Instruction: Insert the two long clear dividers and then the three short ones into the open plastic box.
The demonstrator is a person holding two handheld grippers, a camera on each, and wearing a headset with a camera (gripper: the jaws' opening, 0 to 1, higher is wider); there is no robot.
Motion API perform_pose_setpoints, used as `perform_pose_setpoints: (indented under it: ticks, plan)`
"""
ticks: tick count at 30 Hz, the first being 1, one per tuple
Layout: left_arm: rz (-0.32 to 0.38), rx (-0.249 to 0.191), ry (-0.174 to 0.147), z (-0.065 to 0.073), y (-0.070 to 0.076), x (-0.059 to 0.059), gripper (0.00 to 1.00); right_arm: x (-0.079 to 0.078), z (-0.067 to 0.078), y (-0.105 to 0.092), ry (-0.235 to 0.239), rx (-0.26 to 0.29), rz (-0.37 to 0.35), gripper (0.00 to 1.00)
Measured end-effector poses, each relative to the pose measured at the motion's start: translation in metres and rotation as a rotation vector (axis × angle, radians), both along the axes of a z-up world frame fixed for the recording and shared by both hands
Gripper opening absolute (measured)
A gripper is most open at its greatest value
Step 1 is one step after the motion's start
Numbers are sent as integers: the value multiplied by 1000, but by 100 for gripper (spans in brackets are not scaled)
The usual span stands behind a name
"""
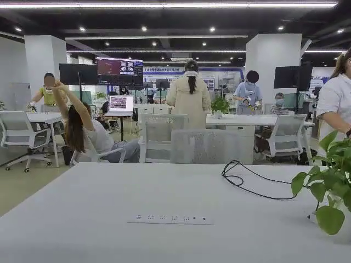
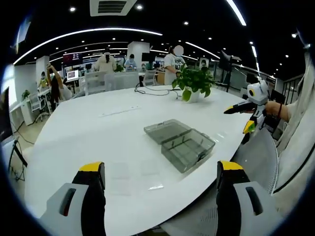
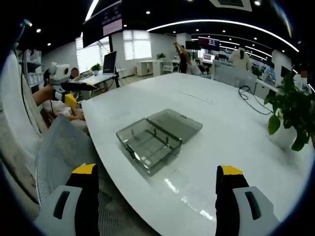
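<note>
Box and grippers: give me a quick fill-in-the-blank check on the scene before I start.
The box sits on the table with its lid ____.
The left gripper and right gripper, jaws apart, hold ____.
Beside the plant lies a black ____.
Missing words: open; nothing; cable.

one box (image 2: 179, 145), one plant (image 2: 193, 81)

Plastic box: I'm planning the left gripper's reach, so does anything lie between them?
Nothing upright. Faint clear pieces, probably the dividers, lie flat on the table between the left gripper and the box.
</note>
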State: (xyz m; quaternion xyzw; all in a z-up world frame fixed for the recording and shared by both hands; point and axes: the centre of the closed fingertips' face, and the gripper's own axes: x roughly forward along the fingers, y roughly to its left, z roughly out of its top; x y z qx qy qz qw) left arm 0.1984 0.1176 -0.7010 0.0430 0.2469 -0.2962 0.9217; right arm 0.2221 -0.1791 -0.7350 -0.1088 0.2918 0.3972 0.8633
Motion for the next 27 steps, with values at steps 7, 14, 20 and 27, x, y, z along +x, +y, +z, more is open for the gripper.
perform_pose_setpoints:
  ticks: [7,14,20,27]
  plan:
    - [0,3,5,-2,0,1,96,0,-1,1,6,-1,4,100]
    - [-9,2,10,-1,-1,0,96,0,-1,0,6,-3,6,100]
    - [-16,0,7,-1,-1,0,96,0,1,-1,-3,0,12,100]
    - [-29,5,3,-1,-2,-1,97,-1,1,-1,4,-5,14,100]
